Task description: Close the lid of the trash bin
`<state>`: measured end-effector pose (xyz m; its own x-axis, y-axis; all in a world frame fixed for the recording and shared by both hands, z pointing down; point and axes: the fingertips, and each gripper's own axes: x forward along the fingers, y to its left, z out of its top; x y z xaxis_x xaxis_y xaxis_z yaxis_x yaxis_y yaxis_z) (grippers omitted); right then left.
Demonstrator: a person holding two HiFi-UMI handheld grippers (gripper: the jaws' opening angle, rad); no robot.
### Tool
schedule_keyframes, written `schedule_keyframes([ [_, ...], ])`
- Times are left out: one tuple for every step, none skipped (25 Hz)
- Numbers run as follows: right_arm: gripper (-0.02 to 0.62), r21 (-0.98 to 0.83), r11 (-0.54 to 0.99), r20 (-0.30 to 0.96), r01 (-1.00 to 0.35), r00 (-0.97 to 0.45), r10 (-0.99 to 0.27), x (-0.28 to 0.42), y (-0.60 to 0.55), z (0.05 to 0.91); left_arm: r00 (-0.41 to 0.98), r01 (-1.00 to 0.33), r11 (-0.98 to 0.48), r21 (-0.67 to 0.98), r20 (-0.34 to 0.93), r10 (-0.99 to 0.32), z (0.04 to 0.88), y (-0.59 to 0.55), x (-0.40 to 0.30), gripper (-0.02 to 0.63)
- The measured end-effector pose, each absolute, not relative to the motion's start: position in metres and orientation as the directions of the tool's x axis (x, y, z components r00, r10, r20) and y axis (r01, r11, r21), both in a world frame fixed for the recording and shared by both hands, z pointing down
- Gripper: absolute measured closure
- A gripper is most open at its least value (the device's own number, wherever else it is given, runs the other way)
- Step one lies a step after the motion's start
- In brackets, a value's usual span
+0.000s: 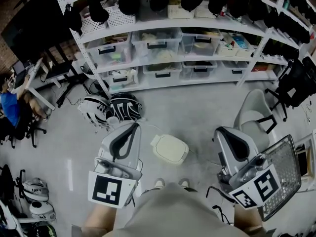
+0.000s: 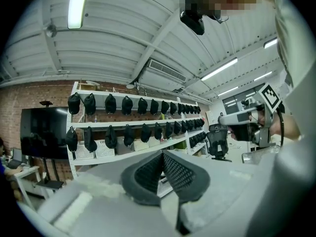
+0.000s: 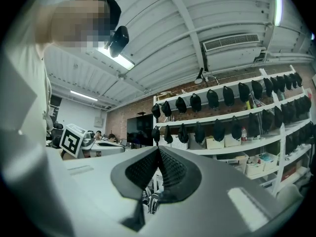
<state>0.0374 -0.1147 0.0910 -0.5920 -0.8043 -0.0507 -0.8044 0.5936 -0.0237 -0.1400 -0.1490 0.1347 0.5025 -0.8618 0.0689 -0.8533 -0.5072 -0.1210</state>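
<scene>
Ahead and below, the trash bin (image 1: 169, 148) lay between my left gripper (image 1: 133, 126) and right gripper (image 1: 220, 131), nearer the left; both jaws were pressed together, empty.

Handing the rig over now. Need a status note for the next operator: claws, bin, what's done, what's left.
Left claw: shut, empty, raised, aimed at the shelves.
Right claw: shut, empty, raised the same way.
Bin: on the floor between the claws, ahead of the person's feet; neither claw touches it.
Done: lid looks down from above.
Left: probably nothing; check that it sits flush.
</scene>
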Motion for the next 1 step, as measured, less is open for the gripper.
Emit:
schedule_keyframes([
  [0.592,-0.024,0.594,-0.050,-0.804,-0.592,-0.804,0.0359,-0.1159,0.0910,0.504,-0.852,-0.509,-0.122,0.070,-0.861,0.1349,-0.1500,-0.1409,0.603],
])
